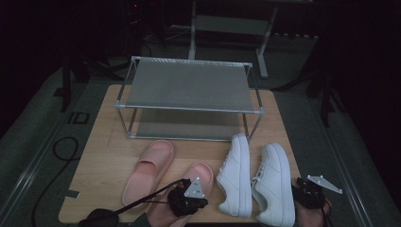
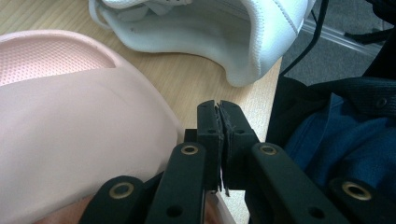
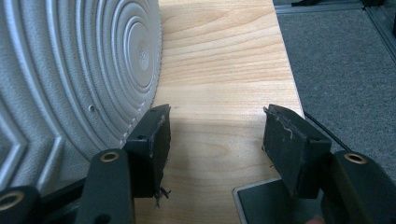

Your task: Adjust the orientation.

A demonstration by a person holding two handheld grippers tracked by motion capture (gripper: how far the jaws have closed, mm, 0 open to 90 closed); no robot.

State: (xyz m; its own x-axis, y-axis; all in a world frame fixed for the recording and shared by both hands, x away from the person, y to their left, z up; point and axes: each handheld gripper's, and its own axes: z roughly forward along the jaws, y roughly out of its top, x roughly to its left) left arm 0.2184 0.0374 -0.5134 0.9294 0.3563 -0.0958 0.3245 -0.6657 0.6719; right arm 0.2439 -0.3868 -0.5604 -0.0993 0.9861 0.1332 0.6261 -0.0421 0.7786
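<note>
Left gripper sits right beside the near pink slipper, and its jaws are clenched together, pad against pad, with nothing between them. No slipper in the pinch: the pink upper bulges just to the left of the jaws in the left gripper view, close but not caught. From above, that slipper lies at the front edge of the board, toe pointing away, with the left gripper over its heel end.

Over to the right gripper: jaws released, standing wide apart, bare wood between them. The grey ribbed sole of a white sneaker fills the left of its view, and the left jaw is just beside that sole; touching or not, I cannot tell. From above, the right gripper waits at the heel of the right sneaker.

Around them: the second sneaker lies on its side between slipper and right sneaker, close to both. The other pink slipper lies further left. Behind all four stands a metal shoe rack, two mesh shelves. A black cable loops over the floor at left.
</note>
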